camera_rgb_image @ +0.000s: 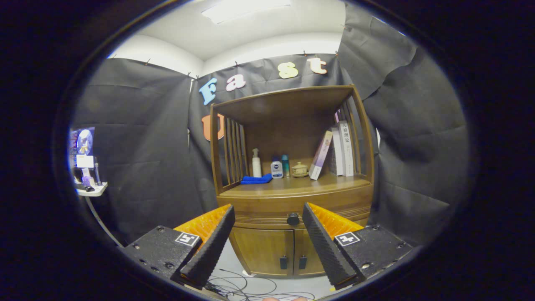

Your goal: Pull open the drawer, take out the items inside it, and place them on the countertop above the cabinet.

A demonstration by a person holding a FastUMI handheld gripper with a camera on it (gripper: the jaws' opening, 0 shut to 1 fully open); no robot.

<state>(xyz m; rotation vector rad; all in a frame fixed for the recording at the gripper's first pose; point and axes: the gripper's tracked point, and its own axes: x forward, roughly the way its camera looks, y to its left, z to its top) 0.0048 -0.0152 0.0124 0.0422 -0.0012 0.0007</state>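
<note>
A brown wooden cabinet [292, 192] stands against the booth wall, well beyond my fingers. Its drawer [259, 211] is closed, with a dark round knob [293, 218] showing between my fingertips, far off. My gripper [267, 217] is open with nothing between its fingers. On the countertop [292, 186] above the drawer lie a folded blue cloth [256, 179], a white pump bottle [256, 164], a small white-and-blue bottle [276, 169], a teal bottle [285, 165], a small lidded ceramic pot [299, 169] and leaning books [334, 152]. What is inside the drawer is hidden.
Below the drawer are two closed cabinet doors [284, 251] with small dark handles. Cables [246, 286] lie on the floor in front of the cabinet. To the left, a small white stand [90, 188] holds a screen and small items.
</note>
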